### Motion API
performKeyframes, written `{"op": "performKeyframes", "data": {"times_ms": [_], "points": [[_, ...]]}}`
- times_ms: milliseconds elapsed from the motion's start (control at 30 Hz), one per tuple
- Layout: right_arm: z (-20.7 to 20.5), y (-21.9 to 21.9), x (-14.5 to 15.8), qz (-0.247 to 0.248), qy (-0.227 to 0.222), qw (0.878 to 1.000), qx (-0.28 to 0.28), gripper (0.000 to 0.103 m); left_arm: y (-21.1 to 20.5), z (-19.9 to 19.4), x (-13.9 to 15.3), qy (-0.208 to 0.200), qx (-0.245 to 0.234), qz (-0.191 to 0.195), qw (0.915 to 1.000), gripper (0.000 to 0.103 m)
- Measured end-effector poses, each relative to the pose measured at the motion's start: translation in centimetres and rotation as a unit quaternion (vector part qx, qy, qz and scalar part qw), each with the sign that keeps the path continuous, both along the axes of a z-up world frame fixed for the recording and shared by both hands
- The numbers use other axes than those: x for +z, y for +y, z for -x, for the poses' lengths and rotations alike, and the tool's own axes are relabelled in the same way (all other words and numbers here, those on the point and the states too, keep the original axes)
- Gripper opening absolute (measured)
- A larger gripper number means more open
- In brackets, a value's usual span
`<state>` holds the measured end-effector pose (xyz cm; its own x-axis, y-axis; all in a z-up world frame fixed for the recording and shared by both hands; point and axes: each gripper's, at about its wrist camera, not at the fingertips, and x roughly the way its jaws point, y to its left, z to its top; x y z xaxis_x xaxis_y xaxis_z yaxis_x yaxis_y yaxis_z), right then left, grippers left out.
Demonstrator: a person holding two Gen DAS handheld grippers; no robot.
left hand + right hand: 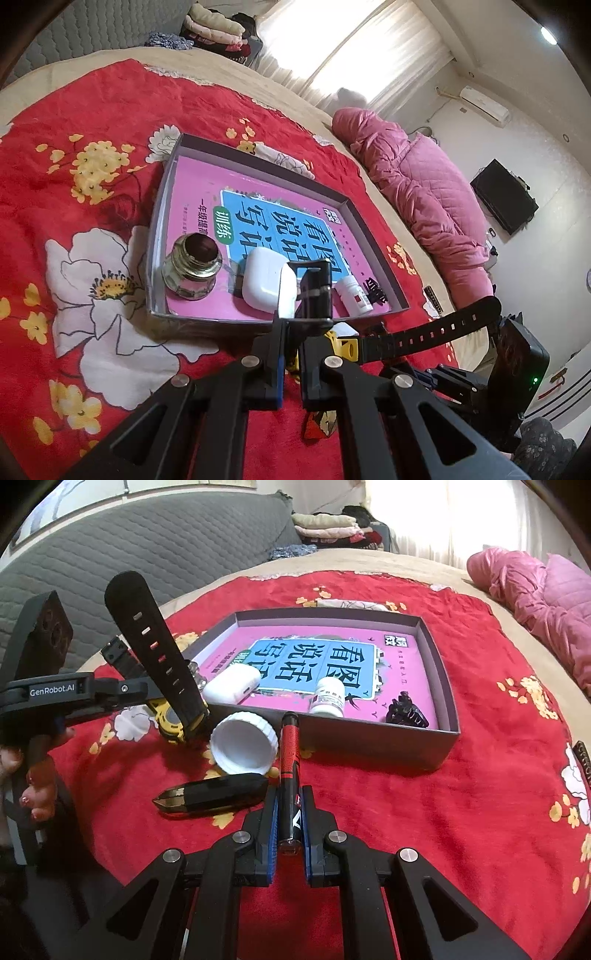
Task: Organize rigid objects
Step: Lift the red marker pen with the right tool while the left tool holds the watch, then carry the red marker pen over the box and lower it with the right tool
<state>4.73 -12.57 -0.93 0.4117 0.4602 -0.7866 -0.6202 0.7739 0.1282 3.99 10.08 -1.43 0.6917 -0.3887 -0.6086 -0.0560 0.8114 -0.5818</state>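
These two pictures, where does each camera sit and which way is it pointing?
Left wrist: sits on the left hand-held gripper, looks down along its fingers at the box; that gripper holds a watch.
Right wrist: sits on the right hand-held gripper, shut on a marker, facing the box; a hand and the left hand-held gripper show.
Shared: box, watch, earbud case, pill bottle.

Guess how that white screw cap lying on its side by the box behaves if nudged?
The white cap rests on its ribbed round edge with the open side showing, so a nudge would probably roll it or tip it flat. It looks like thin hollow plastic, likely light and stiff. The soft red blanket should damp rolling.
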Motion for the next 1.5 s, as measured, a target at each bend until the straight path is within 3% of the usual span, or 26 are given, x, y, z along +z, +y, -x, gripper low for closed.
{"op": "performKeyframes", "data": {"times_ms": [367,1500], "points": [[0.5,-0.4,1.1,-0.012,-0.014,1.0,-0.004,0.01,0.2,0.8,0.7,-0.003,0.01,0.0,0.9999,0.005],[-0.3,-1.7,4.2,-0.056,-0.071,0.995,-0.038,0.01,-3.3,-0.3,4.9,-0.042,0.016,-0.056,0.9974,0.005]]}}
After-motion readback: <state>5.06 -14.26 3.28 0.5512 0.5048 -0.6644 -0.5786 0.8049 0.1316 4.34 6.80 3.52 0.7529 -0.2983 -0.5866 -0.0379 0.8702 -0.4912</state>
